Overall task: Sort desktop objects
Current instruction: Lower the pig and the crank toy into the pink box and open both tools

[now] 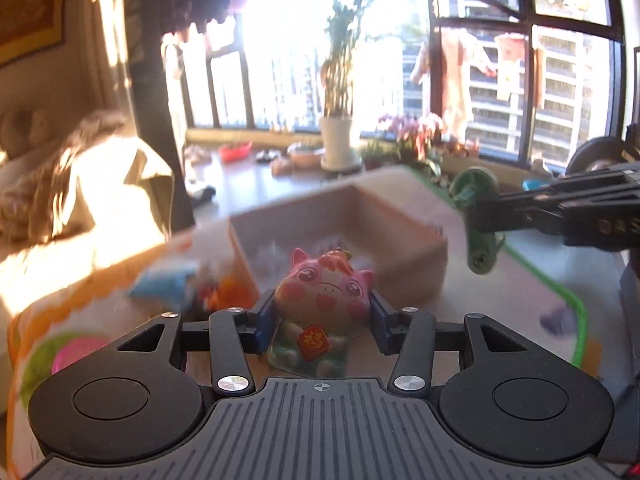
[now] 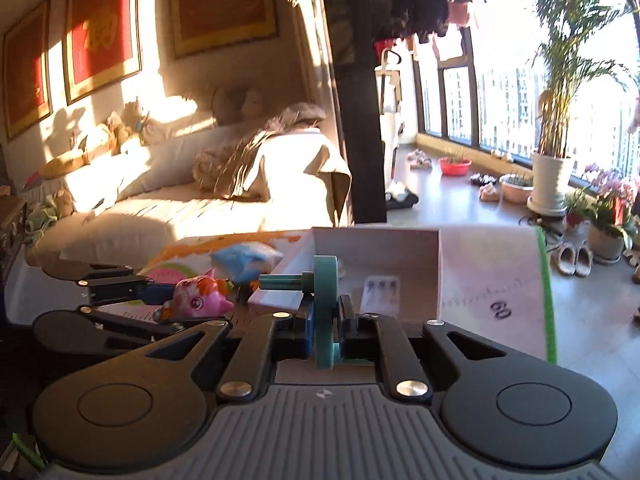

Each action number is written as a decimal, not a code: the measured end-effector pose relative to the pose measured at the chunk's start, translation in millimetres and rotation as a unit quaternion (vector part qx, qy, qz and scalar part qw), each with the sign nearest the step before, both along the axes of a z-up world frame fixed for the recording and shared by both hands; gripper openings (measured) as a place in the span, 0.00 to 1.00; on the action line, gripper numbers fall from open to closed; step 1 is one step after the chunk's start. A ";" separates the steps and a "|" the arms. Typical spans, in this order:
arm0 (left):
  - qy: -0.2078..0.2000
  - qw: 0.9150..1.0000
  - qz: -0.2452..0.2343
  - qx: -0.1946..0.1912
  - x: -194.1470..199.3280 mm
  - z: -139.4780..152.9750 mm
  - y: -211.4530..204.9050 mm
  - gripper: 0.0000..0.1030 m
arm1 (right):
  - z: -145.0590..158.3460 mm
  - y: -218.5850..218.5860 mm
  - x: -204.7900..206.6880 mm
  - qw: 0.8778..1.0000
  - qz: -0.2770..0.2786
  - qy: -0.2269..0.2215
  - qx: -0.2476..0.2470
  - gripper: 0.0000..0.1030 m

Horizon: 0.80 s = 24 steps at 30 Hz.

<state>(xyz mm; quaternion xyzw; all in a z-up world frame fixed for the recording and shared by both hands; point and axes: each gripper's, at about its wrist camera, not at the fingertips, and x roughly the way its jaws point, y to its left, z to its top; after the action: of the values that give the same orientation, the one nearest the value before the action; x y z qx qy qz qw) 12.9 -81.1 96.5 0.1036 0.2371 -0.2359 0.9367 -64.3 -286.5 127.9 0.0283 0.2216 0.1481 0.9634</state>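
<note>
While both hands were up over the tabletop (image 2: 492,280), this is how I read things, left to right.

Left gripper: my left gripper (image 1: 322,314) was partly closed, its blue pads pressed on both sides of the pink pig toy (image 1: 324,288), which I held facing me.

Pig toy: it was clear of the tabletop, with its packet and red tag hanging below the pads; the right wrist view showed it lying on its side in that gripper, left of the box.

Loose items: a blue packet (image 2: 246,258) and some orange bits lay on the patterned mat (image 1: 560,296) just beside the box's left wall.

Box: the open cardboard box (image 1: 400,276) sat straight ahead of the pig, just beyond it, with a small clear packet already on its floor.

Right gripper: my right gripper (image 2: 325,322) was shut tight on the green wheeled part (image 2: 325,300), the disc standing on edge between the pads.

Green part's axis: its shaft ran level and pointed left, toward the pig.

Key relation: I judged the box lay forward of both grippers, the right one nearer its open front edge, so each load needed a short carry forward before release.
</note>
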 end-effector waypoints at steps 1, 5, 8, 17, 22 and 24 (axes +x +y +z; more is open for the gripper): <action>-0.004 1.000 -0.003 -0.003 12.8 2.4 -6.8 0.51 | 6.1 -3.7 3.6 1.000 -0.006 -0.011 -0.001 0.11; 0.032 0.999 0.005 -0.029 71.4 -9.1 -29.6 0.55 | 17.9 -12.5 23.1 0.999 -0.027 -0.028 -0.007 0.11; 0.051 0.998 0.028 -0.039 86.2 -23.7 -27.4 0.68 | 17.6 -14.6 39.7 0.999 -0.039 -0.024 -0.012 0.11; 0.069 0.993 0.075 -0.054 31.8 -42.2 37.6 0.97 | -10.9 -0.2 120.8 0.998 -0.024 0.062 0.013 0.11; 0.078 0.990 0.108 -0.034 10.7 -62.0 65.4 0.99 | -38.5 22.8 156.4 0.991 -0.013 0.131 0.027 0.12; 0.081 0.990 0.113 -0.020 7.1 -70.5 71.9 1.00 | -41.3 31.1 157.0 0.991 -0.015 0.135 0.017 0.16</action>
<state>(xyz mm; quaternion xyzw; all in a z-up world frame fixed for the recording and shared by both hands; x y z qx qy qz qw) 20.1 -9.2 26.1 0.0379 0.3179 -0.1411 0.9368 92.7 -255.4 86.6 0.0678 0.3470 0.1317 0.9261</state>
